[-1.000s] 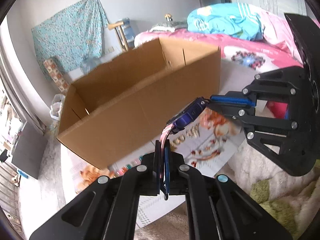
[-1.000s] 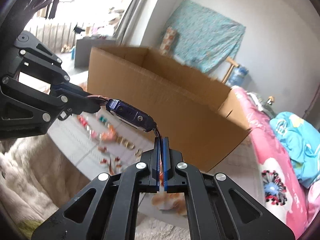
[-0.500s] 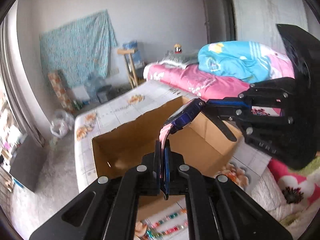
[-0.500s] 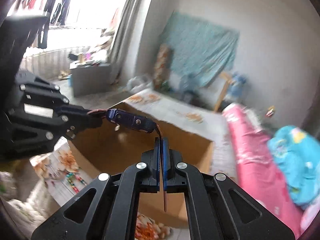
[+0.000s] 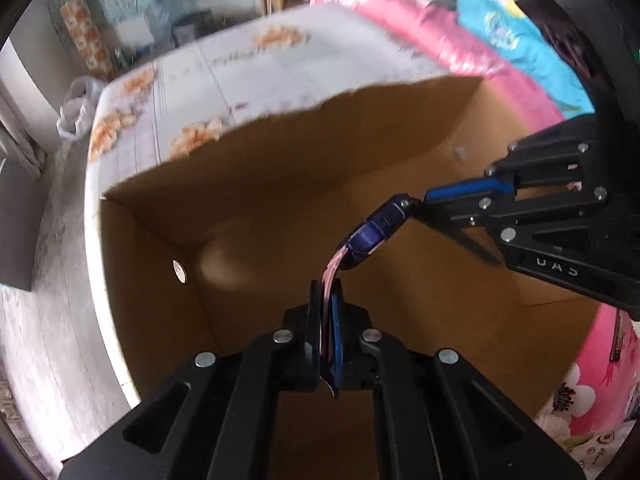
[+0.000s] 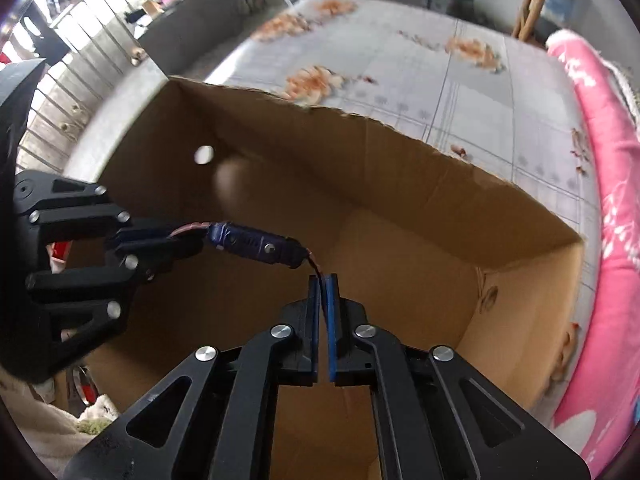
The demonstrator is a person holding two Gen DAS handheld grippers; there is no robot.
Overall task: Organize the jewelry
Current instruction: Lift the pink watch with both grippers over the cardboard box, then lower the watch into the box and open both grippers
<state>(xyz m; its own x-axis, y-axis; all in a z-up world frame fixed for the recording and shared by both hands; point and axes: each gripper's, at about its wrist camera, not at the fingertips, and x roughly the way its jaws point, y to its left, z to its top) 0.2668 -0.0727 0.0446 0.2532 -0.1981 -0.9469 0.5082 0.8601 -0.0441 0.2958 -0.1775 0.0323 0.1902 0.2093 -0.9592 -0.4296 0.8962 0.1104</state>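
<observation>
Left wrist view. The left gripper (image 5: 328, 320), entering from 6 o'clock, has its jaws nearly together with one strap of the watch (image 5: 370, 236) between them; they have just been opening slightly, and whether the pads still press on the strap cannot be told. This strap is pale pink and thin, seen edge-on, and it curves up toward 1 o'clock into a glossy dark blue-violet case. The right gripper (image 5: 416, 204) reaches in from 3 o'clock and meets the far end of the case, where the other strap is hidden. The watch hangs above the open cardboard box (image 5: 260, 184), whose brown interior fills the centre; the far rim is ragged and a small round hole shows at 9 o'clock.

Right wrist view. The right gripper (image 6: 322, 312) has its blue-lined jaws slightly parted, having just been opening, with a thin dark-red strap edge between them. The watch (image 6: 256, 246) lies nearly level at centre: an oblong blue-violet case with a small silver button on its side. The left gripper (image 6: 188, 240) comes from 9 o'clock over the pink strap. The cardboard box (image 6: 400, 200) lies beneath, resting on a flower-patterned sheet (image 6: 400, 60).
</observation>
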